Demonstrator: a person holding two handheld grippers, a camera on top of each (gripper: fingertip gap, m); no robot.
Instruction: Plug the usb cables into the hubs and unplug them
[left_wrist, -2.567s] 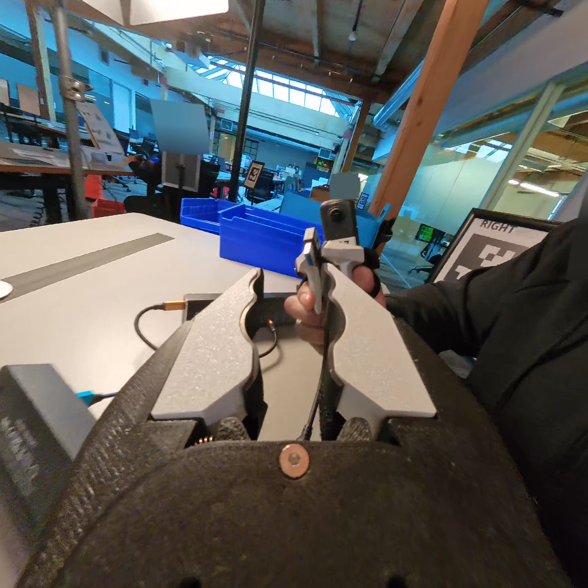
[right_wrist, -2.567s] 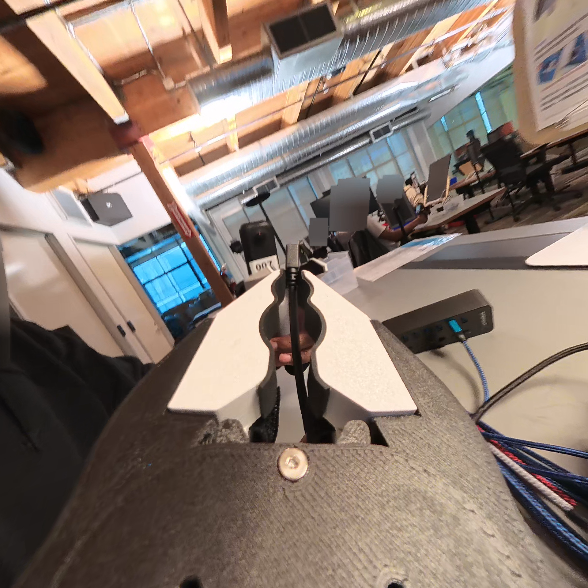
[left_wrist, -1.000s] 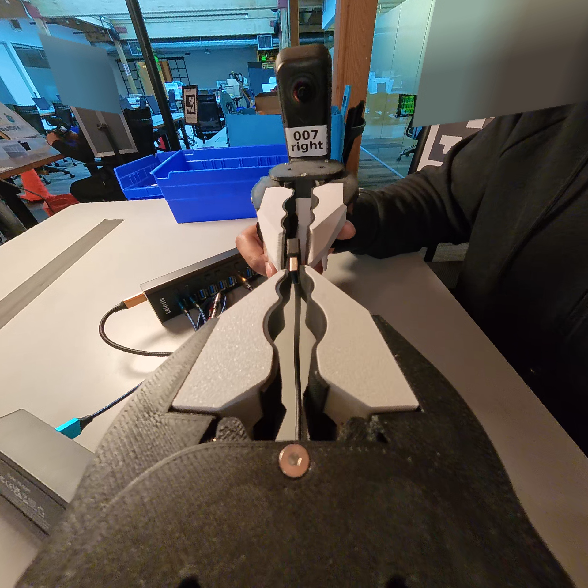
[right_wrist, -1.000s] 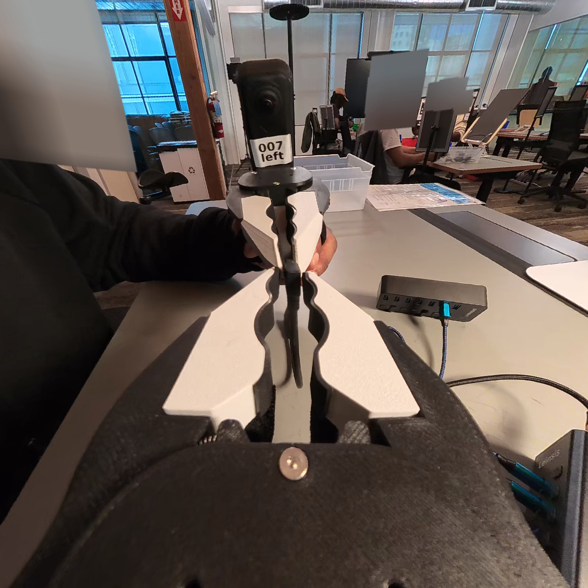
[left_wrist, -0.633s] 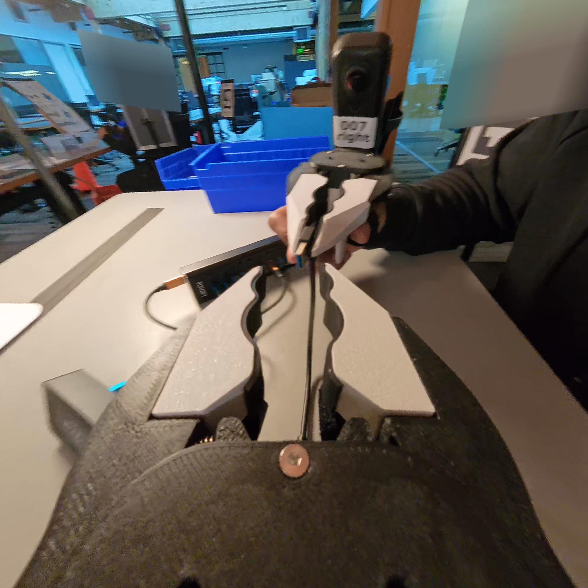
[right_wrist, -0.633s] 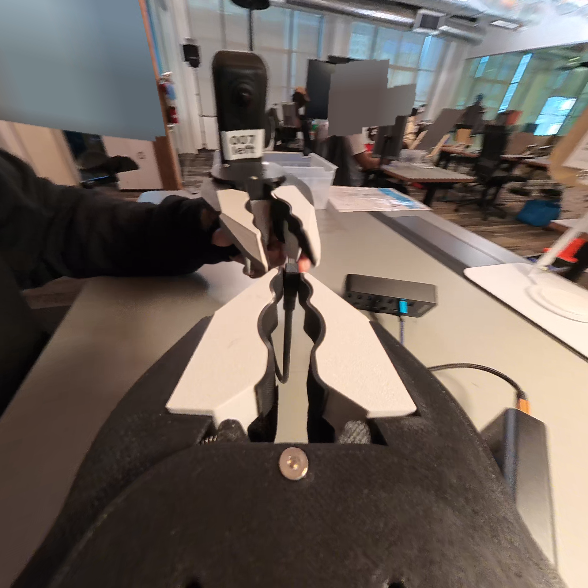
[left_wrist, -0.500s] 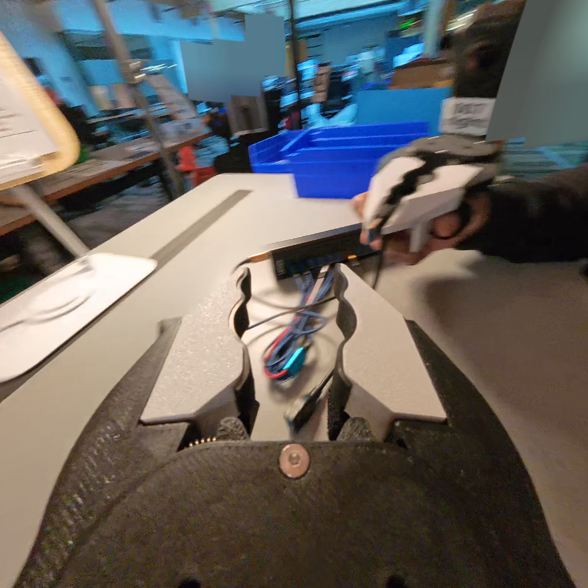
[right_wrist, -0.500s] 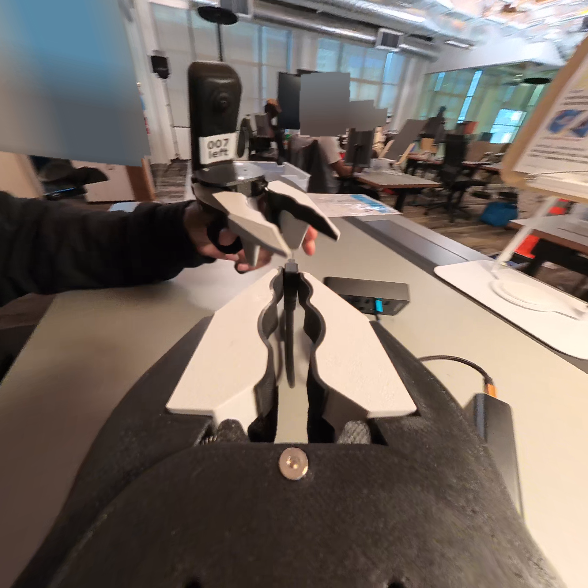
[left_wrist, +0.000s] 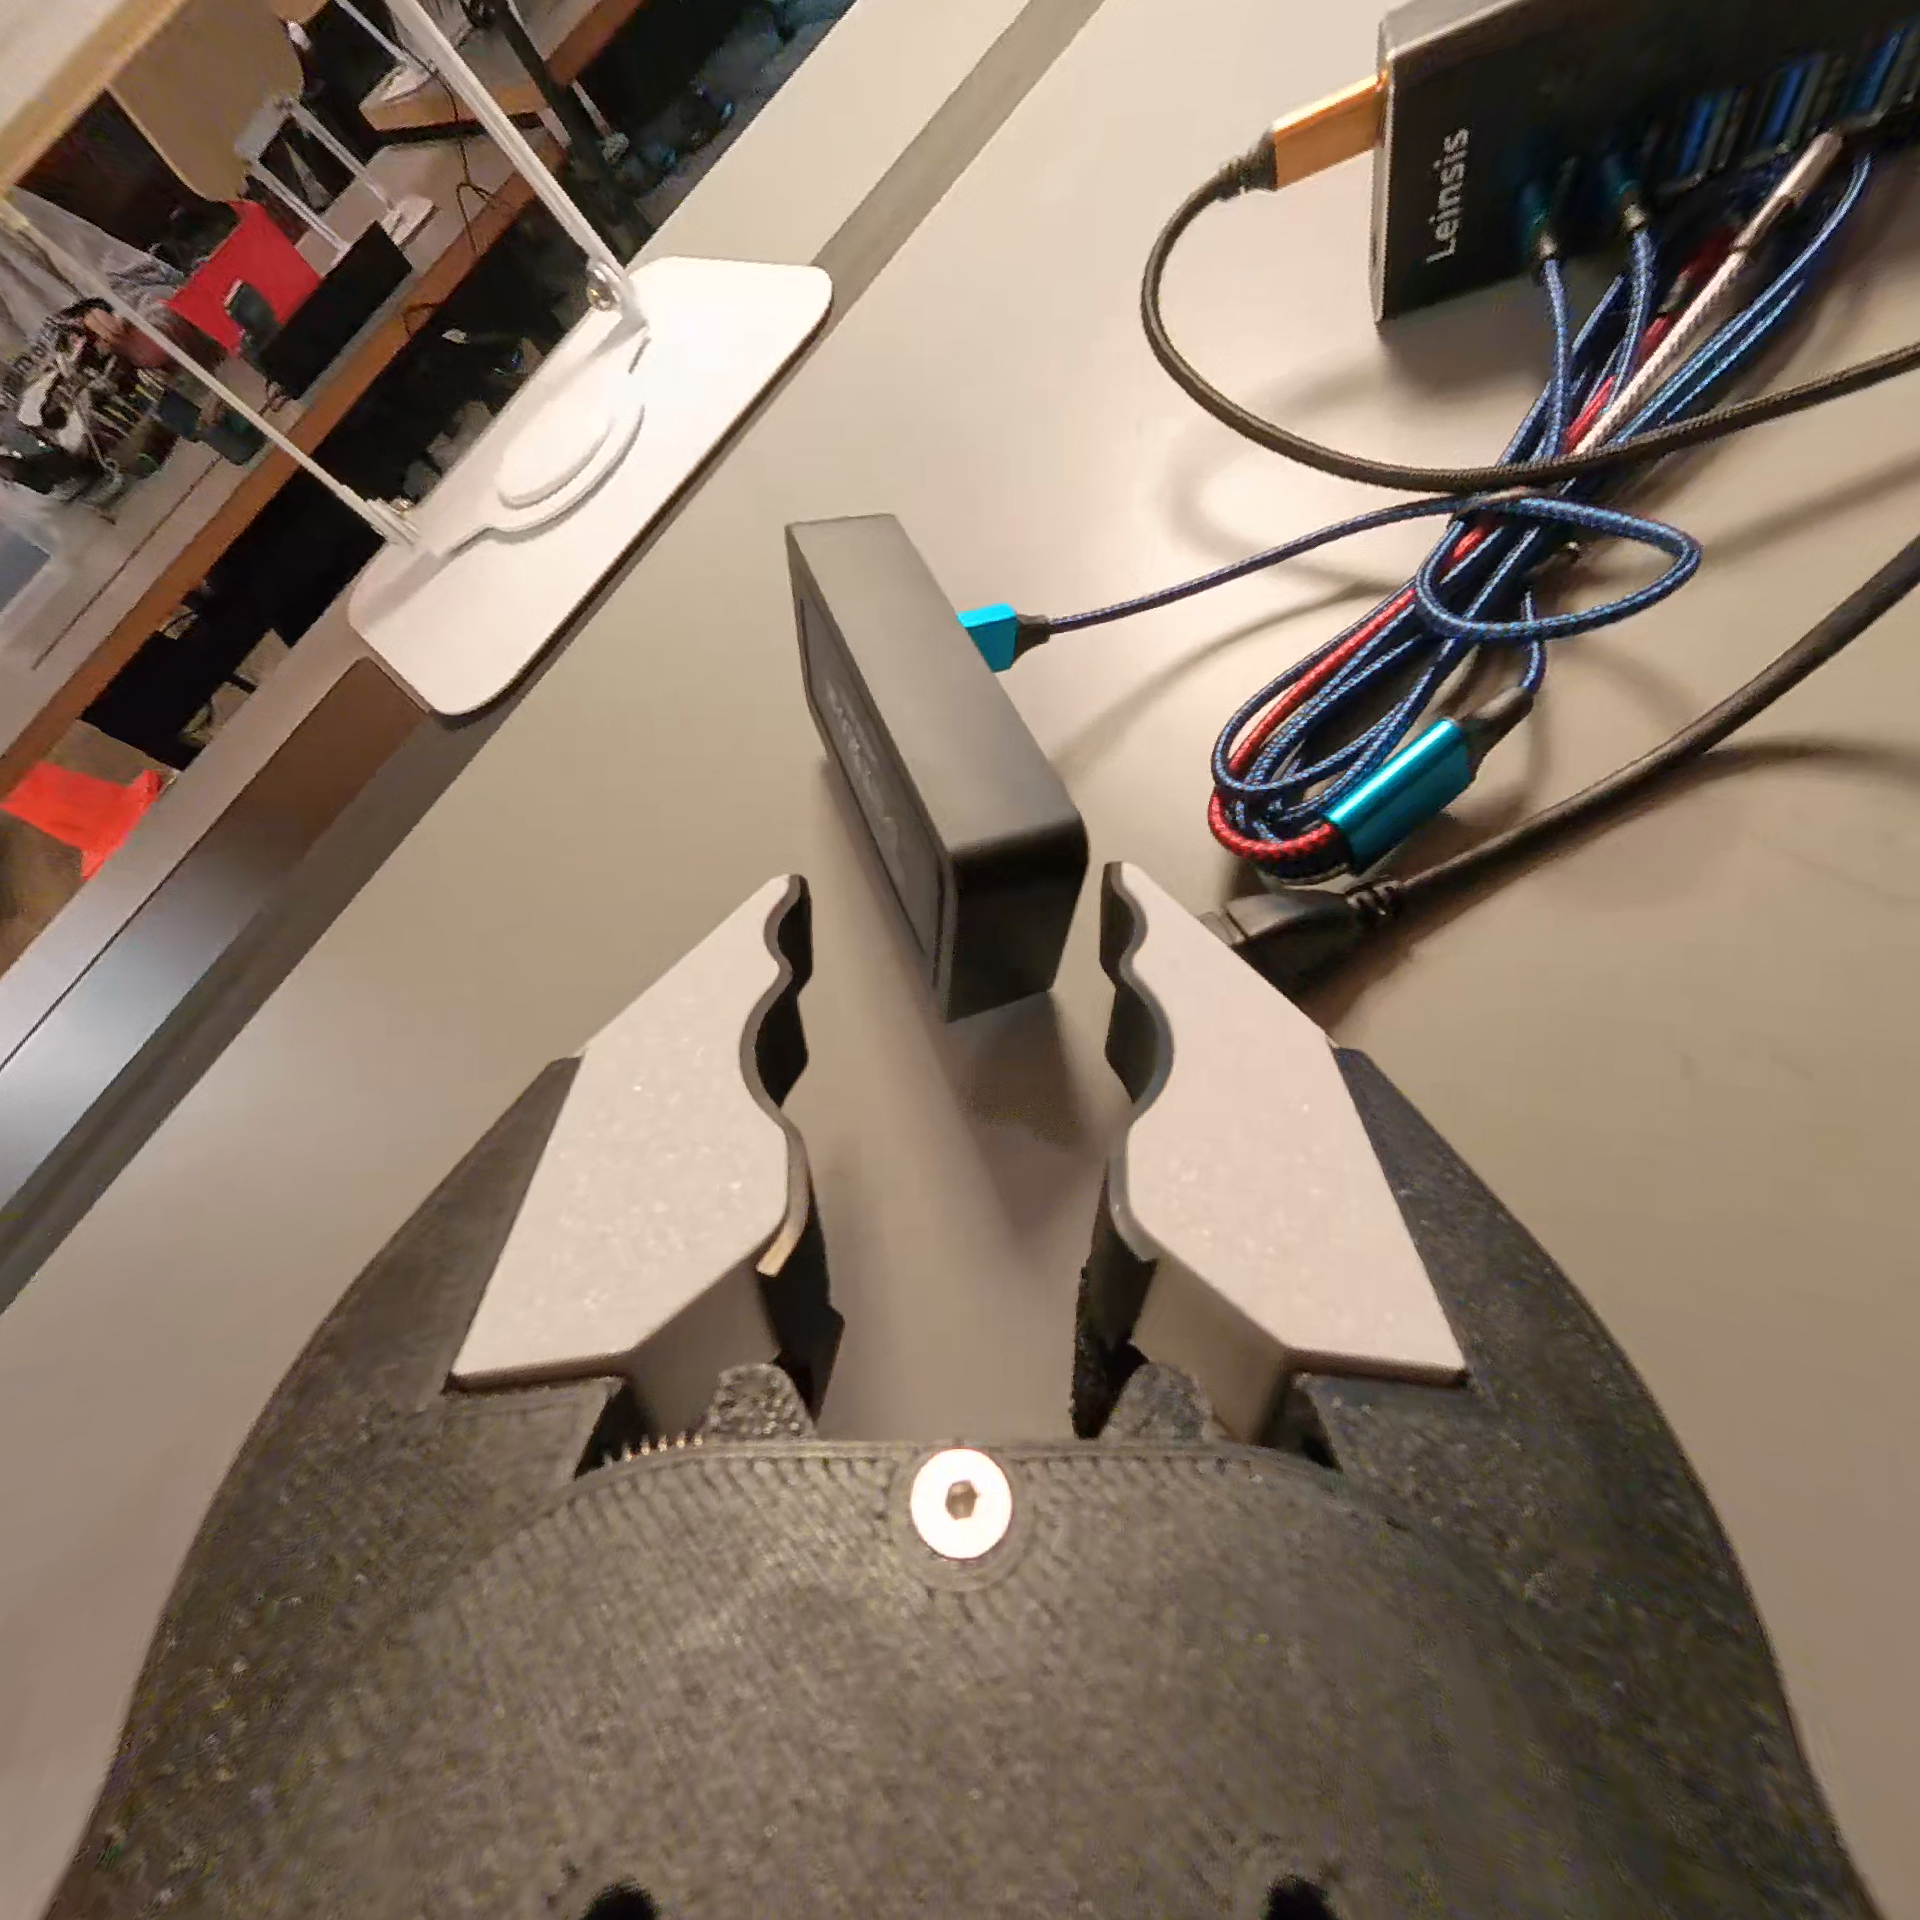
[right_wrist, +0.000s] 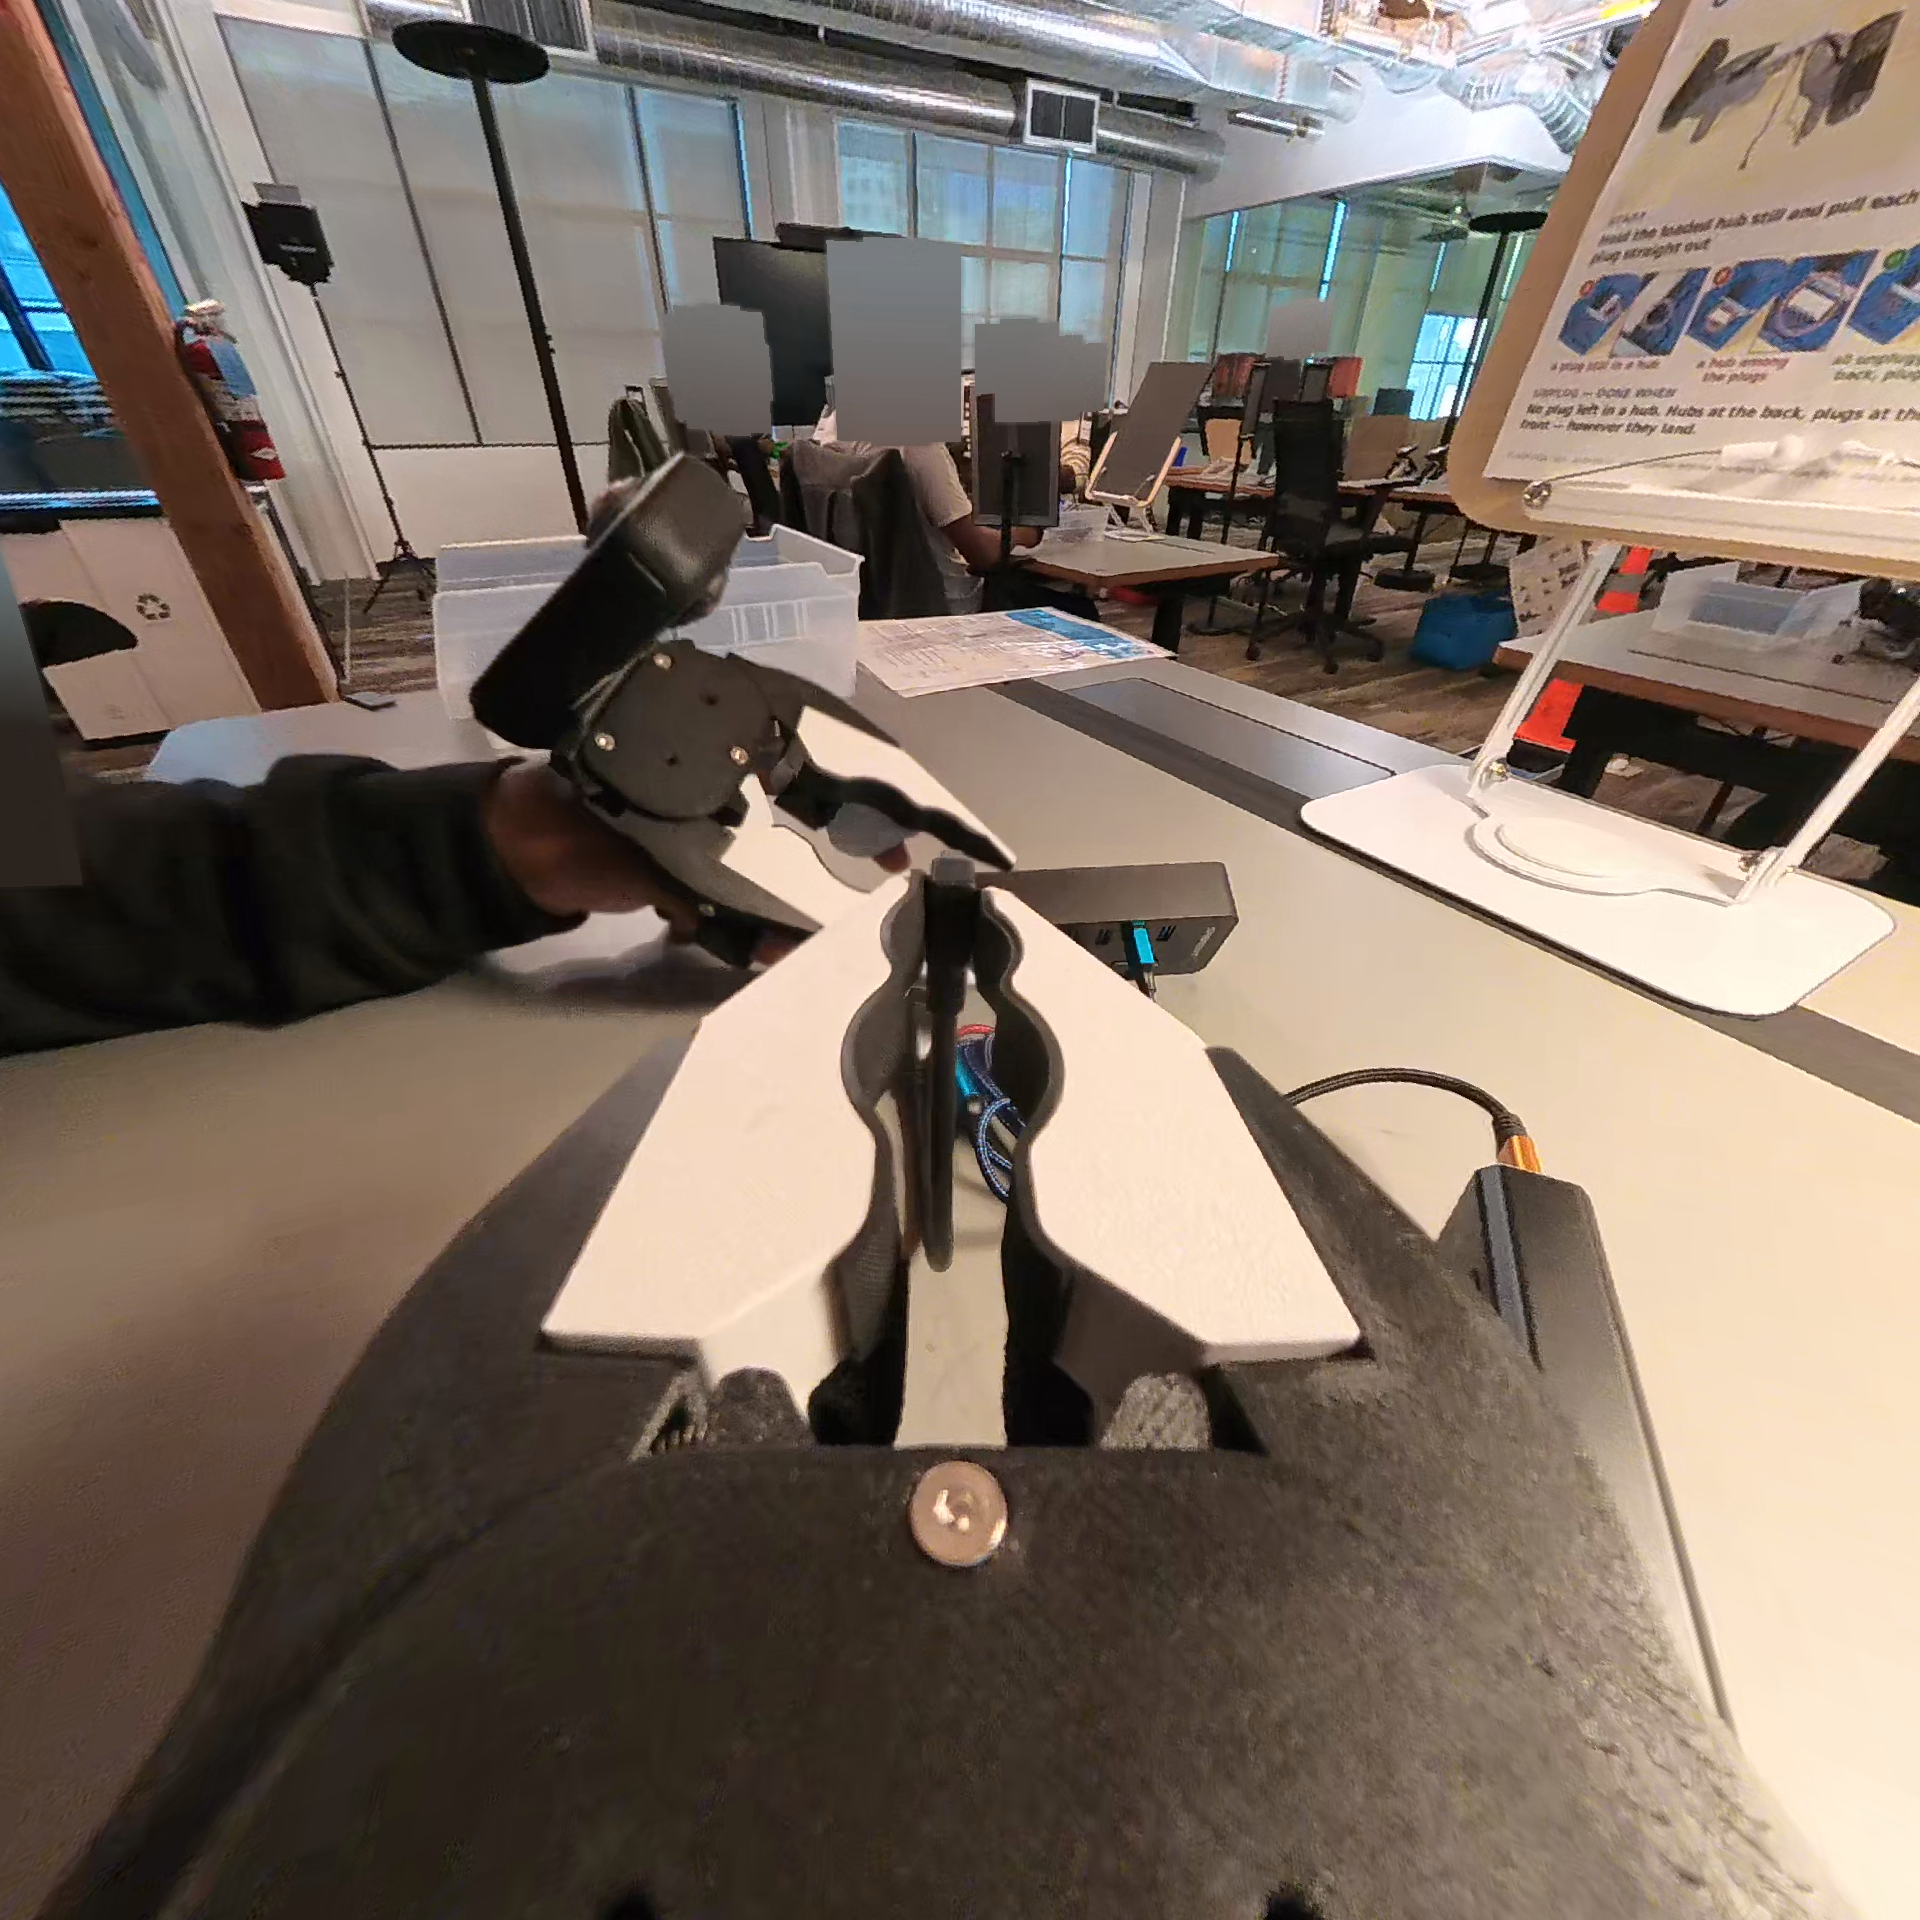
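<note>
Grey plastic jaws on the right gripper (right_wrist: 948, 883) are pressed together on a black usb cable (right_wrist: 940, 1101), pinching it just behind its plug, which pokes out at the tips. The left gripper (left_wrist: 948, 914) has its jaws spread and empty, tilted down over the near end of a small black hub (left_wrist: 925, 758) lying on the worktop (left_wrist: 1455, 1195).

That small hub carries one cable, a blue braided lead with a turquoise plug (left_wrist: 989, 630) seated in its side. Its other ports look free from the right wrist view. A second, larger hub (left_wrist: 1558, 156) sits farther off with several blue and red braided cables (left_wrist: 1558, 436) plugged into it and an orange-collared lead at its end. A loose bundle with a turquoise connector (left_wrist: 1397, 779) lies between the hubs, beside a black plug (left_wrist: 1273, 935) on the surface. Judged from this, the plugging is partly done: the held cable is not yet in a port, and all unplugging remains.

The worktop is smooth, matt grey, with a darker strip along it. A white stand (right_wrist: 1621, 883) holding an instruction sheet rests on it. Beyond lies an open office with desks, chairs, tall windows, a wooden post and exposed ducts.
</note>
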